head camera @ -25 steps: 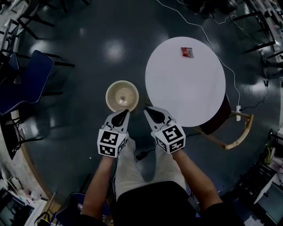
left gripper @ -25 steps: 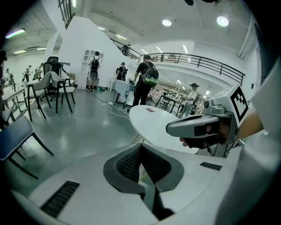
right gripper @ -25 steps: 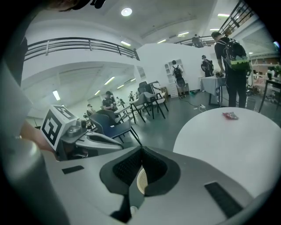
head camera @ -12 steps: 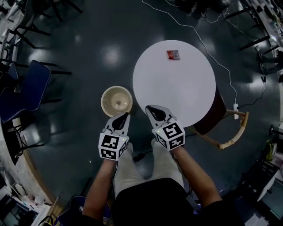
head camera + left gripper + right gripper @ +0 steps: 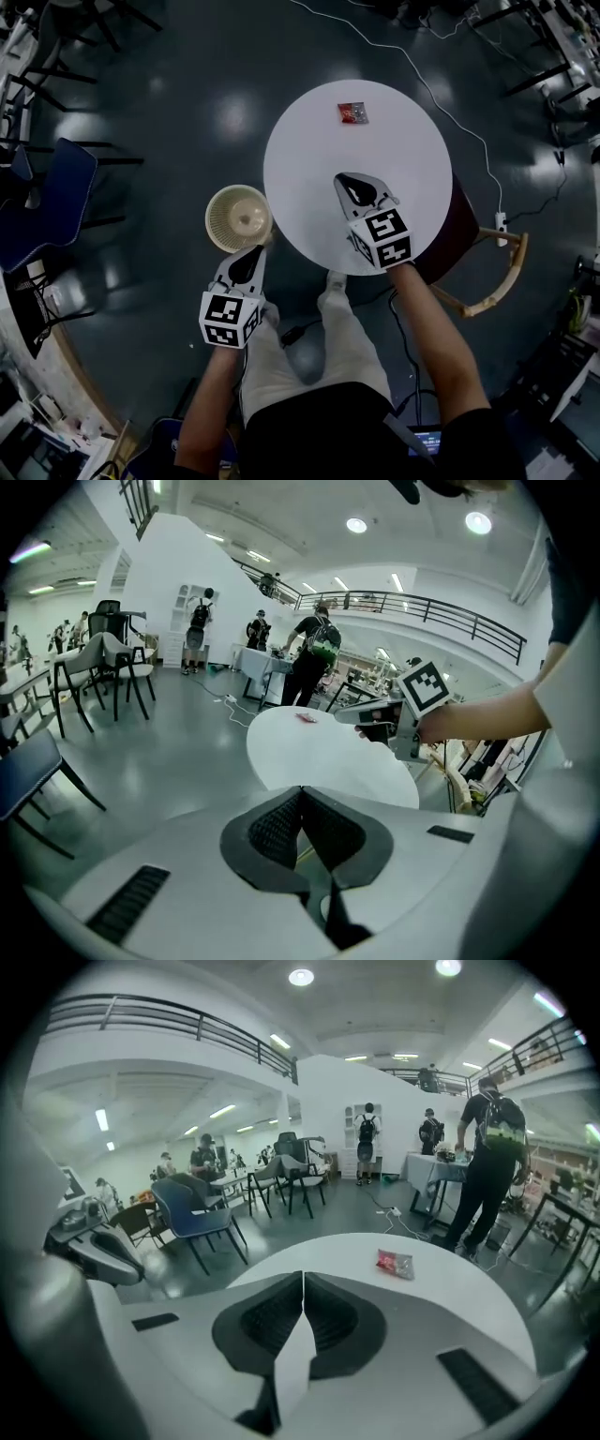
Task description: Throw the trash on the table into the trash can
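So: your right hand-held gripper (image 5: 356,187) hung over round white tabletop (image 5: 300,169), jaws pressed together, nothing between them. Red snack wrapper (image 5: 352,113) lay flat near tabletop's far edge, well apart from that gripper's tips; in right gripper view it sat ahead, slightly right. Your left hand-held gripper (image 5: 249,258) likewise closed, empty, held above dark floor (image 5: 187,94) just beside cream trash can (image 5: 239,217). Trash can stood on floor near tabletop's left edge. Wooden chair (image 5: 487,281) at tabletop's right.
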A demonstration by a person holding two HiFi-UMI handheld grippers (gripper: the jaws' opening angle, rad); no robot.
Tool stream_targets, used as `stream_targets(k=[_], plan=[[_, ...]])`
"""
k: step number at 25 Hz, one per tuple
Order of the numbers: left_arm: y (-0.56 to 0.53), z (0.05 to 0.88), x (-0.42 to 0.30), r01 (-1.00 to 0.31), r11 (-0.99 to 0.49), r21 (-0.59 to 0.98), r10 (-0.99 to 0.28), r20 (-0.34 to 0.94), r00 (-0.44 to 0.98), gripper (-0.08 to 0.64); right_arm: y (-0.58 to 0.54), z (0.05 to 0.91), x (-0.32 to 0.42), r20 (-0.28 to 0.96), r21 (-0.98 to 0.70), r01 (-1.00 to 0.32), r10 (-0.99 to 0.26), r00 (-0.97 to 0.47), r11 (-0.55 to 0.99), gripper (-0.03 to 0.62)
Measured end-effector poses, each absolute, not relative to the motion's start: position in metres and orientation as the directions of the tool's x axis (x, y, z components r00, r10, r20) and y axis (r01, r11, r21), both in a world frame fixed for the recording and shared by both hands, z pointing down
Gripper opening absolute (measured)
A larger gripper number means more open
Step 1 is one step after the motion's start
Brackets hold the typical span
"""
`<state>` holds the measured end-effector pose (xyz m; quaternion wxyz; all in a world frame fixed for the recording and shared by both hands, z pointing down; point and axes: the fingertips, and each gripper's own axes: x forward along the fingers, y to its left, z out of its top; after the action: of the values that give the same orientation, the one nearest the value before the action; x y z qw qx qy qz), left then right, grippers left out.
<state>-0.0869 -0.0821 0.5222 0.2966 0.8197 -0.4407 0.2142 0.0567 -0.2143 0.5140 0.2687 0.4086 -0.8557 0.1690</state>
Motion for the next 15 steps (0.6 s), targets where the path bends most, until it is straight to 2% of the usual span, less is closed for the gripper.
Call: stream_targets(k=[13, 14, 15], plan=[[-0.105, 0.545, -0.053, -0.859, -0.396, 0.323, -0.605, 0.613, 0.509, 0.015, -0.318, 0.564, 0.097, 0.644, 0.093, -0.799, -0.648, -0.407, 0.594, 0.022], [-0.109, 0.545, -0.051, -0.860, -0.396, 0.323, -0.606, 0.611, 0.508, 0.015, -0.325, 0.568, 0.098, 0.651, 0.097, -0.796, -0.643, -0.404, 0.598, 0.030], [-0.112, 0.545, -0.049, -0.861, -0.393, 0.323, -0.608, 0.611, 0.507, 0.015, -0.332, 0.572, 0.099, 0.660, 0.095, -0.792, -0.634, -0.403, 0.603, 0.071]])
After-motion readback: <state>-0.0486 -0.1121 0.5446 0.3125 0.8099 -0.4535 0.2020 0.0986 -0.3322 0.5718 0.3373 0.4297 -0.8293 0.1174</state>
